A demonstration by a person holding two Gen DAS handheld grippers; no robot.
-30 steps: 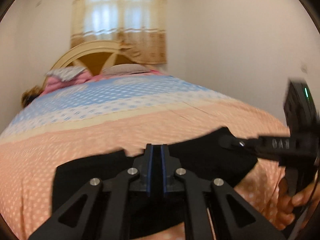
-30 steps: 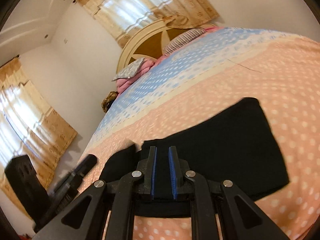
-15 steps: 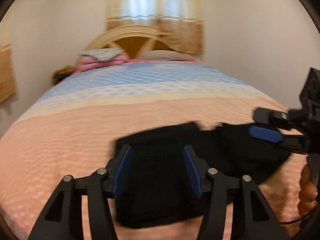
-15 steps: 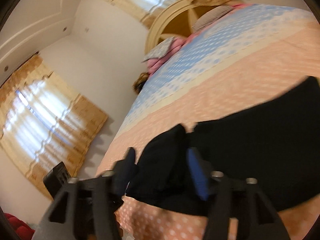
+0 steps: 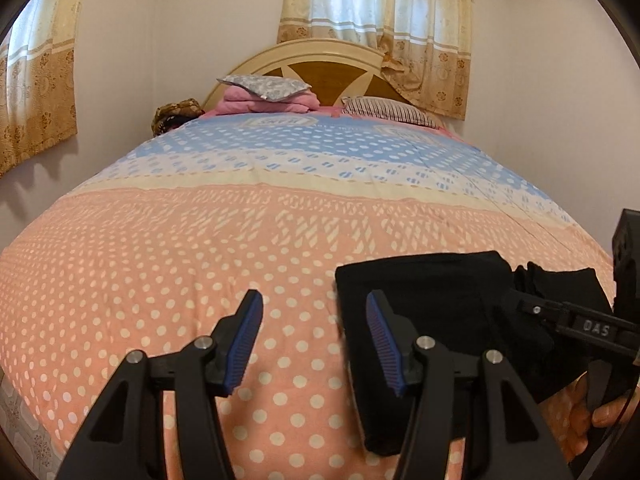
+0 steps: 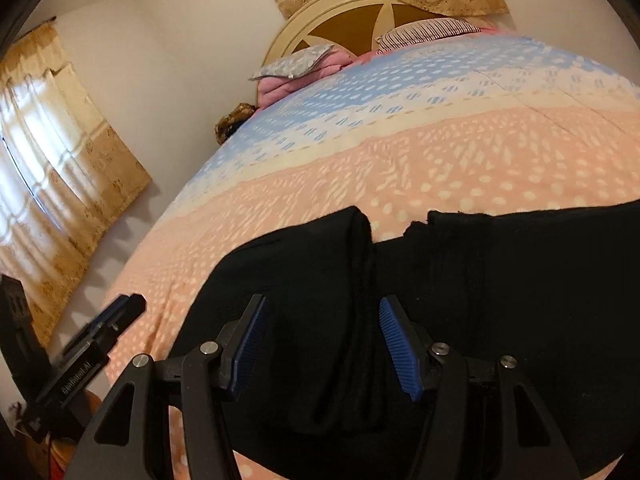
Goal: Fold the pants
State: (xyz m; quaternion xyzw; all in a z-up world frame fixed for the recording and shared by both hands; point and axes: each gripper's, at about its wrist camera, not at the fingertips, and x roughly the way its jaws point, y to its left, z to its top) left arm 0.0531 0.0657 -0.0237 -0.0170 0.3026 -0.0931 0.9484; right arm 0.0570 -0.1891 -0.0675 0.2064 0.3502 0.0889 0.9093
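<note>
Jaws of left gripper [image 5: 314, 344] standing apart, just opened, nothing pinched between the blue pads [image 5: 382, 342]; only dotted orange bedspread [image 5: 160, 264] showing in the gap. Black pants [image 5: 436, 300] lying folded on the bedspread, just right of that gap, right finger overlapping their left edge. Right gripper [image 5: 576, 322] reaching in over the pants' far right side, a hand [image 5: 596, 412] below it. Far beyond the pants: pillows [image 5: 266, 86] and headboard [image 5: 320, 60]. Right wrist view: jaws of right gripper [image 6: 322, 344] likewise apart, just opened, hovering over the pants [image 6: 500, 300] with a raised fold of black cloth running up between the pads [image 6: 396, 344], not clamped. Left gripper [image 6: 108, 324] off the pants' left edge, over the bedspread [image 6: 460, 152].
</note>
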